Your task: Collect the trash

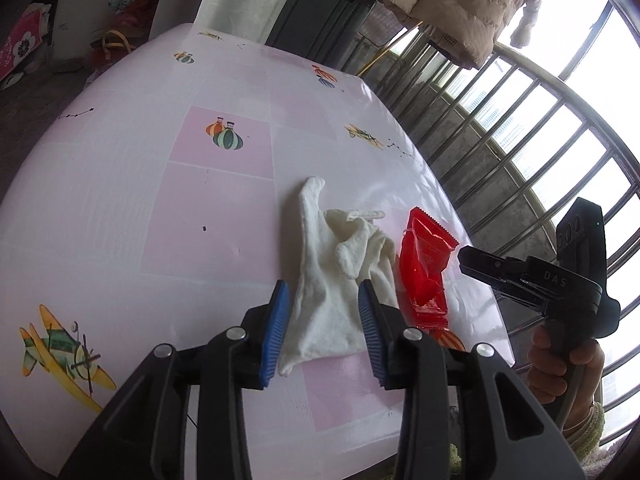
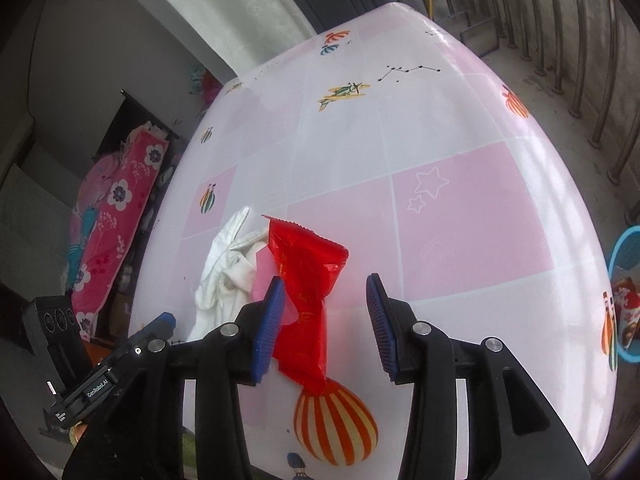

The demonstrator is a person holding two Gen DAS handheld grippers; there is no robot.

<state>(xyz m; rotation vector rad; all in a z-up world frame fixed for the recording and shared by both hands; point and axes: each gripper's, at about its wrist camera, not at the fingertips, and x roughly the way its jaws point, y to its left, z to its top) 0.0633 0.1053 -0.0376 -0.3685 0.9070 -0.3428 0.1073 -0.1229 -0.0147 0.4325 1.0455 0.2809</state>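
A crumpled white tissue (image 1: pixel 336 280) lies on the pink-and-white tablecloth (image 1: pixel 160 208). My left gripper (image 1: pixel 324 328) is open, its blue pads either side of the tissue's near end, just above it. A torn red snack wrapper (image 1: pixel 426 276) lies right beside the tissue. In the right wrist view my right gripper (image 2: pixel 326 320) is open over the wrapper (image 2: pixel 308 292), whose near end lies between the pads, closer to the left pad. The tissue (image 2: pixel 228 272) sits to its left. The right gripper's body (image 1: pixel 532 280) shows at the right of the left wrist view.
A blue bin (image 2: pixel 626 292) holding a snack packet stands off the table's right edge. A metal railing (image 1: pixel 520 128) runs along the far right. A floral bundle (image 2: pixel 112 216) and clutter sit on the floor to the left. The left gripper's body (image 2: pixel 100 384) is low left.
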